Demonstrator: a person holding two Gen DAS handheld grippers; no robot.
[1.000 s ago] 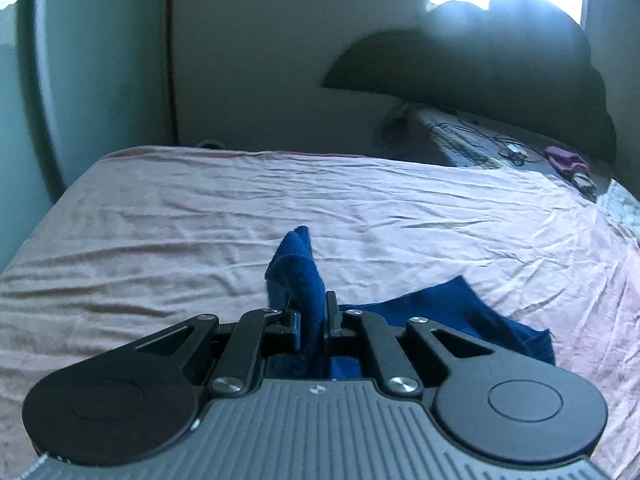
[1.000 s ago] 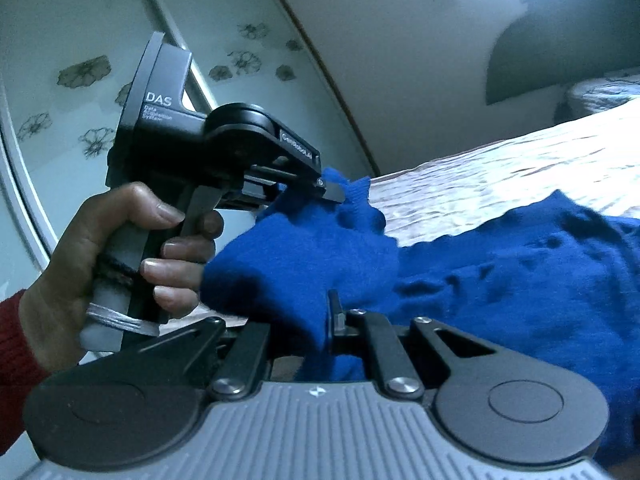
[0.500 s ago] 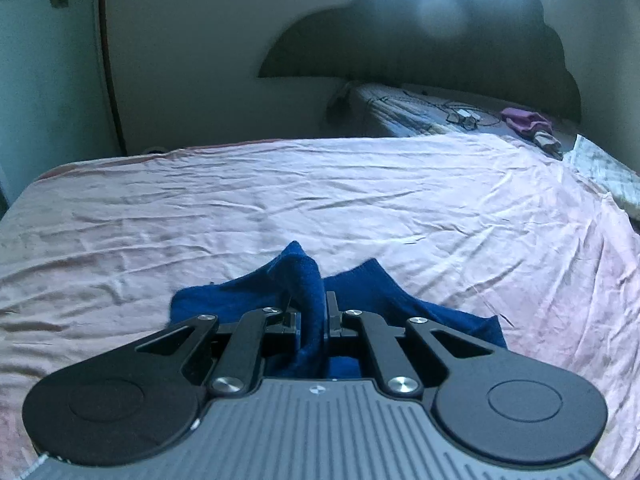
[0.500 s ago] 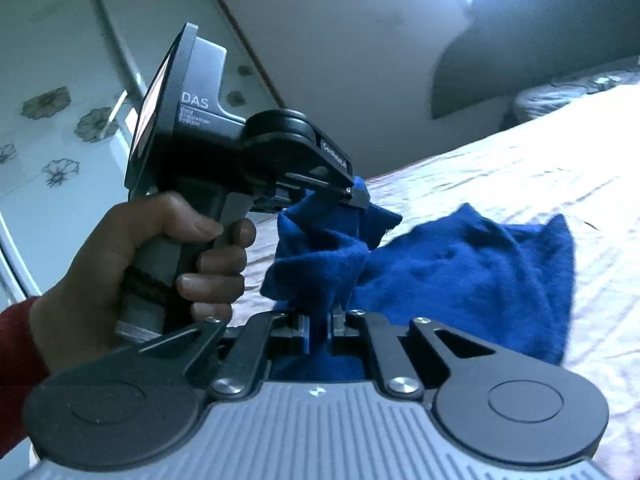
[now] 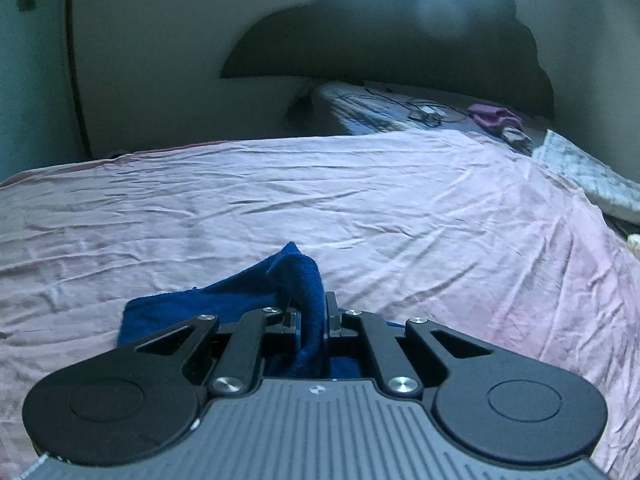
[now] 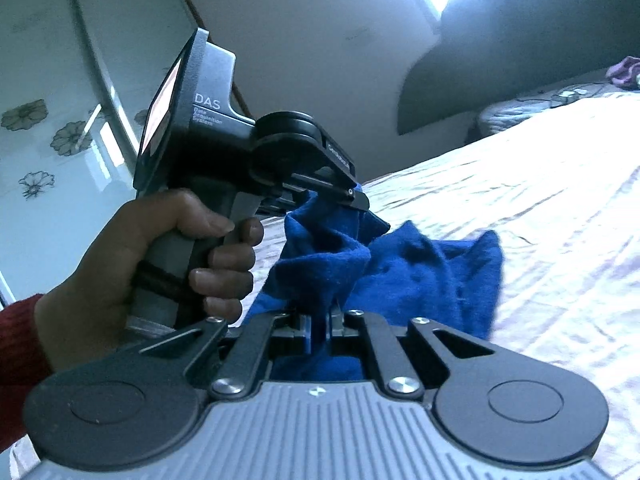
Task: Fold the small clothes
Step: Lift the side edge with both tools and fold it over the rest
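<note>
Blue cloth (image 6: 420, 272), one small garment, lies bunched on the pink bedsheet (image 5: 400, 208). Your left gripper (image 5: 312, 320) and right gripper (image 6: 320, 320), two in all, are each pinched tight on an edge, likely so you can carry both corners over into a fold.

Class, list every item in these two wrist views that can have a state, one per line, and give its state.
Dark blue fleecy garment: bunched, one part lifted, the rest lying on the sheet.
Left gripper: shut on the garment.
Right gripper: shut on the garment.
Pink bed sheet: spread out, wrinkled.
Person's left hand: wrapped around the left gripper's handle.
Small purple cloth: crumpled, lying near the headboard.
</note>
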